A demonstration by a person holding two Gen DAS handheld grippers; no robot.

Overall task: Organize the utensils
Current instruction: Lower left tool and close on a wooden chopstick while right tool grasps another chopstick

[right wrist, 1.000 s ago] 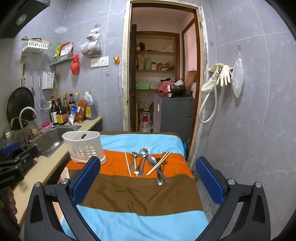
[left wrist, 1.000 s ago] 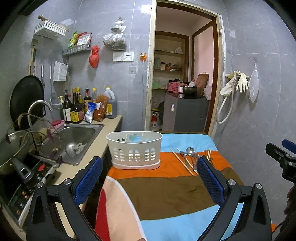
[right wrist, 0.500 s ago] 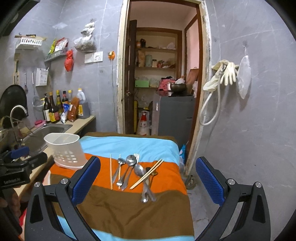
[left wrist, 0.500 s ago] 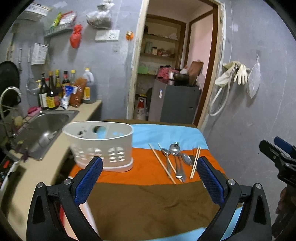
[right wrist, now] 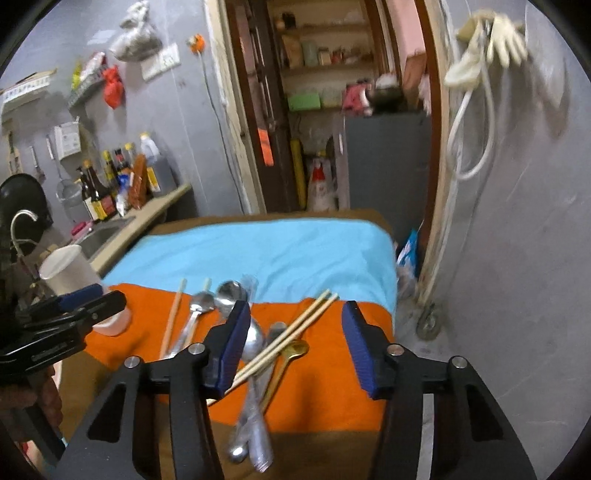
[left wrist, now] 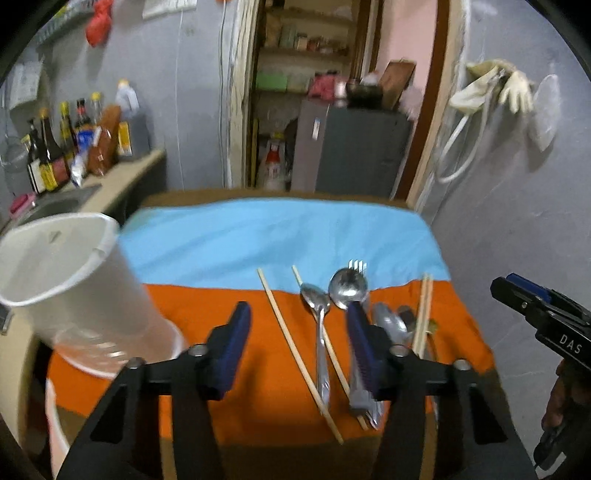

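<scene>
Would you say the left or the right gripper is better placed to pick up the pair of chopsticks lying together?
Right, probably: the right gripper frames the paired chopsticks between its closing jaws; the left gripper frames a single chopstick.

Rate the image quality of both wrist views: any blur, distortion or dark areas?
Left wrist view: motion blur smears the white basket and wall; the spoons stay fairly readable; fisheye bends the door frame; the bottom edge is dark. Right wrist view: hanging gloves and near cutlery handles are streaked, black vignette fills the corners.
</scene>
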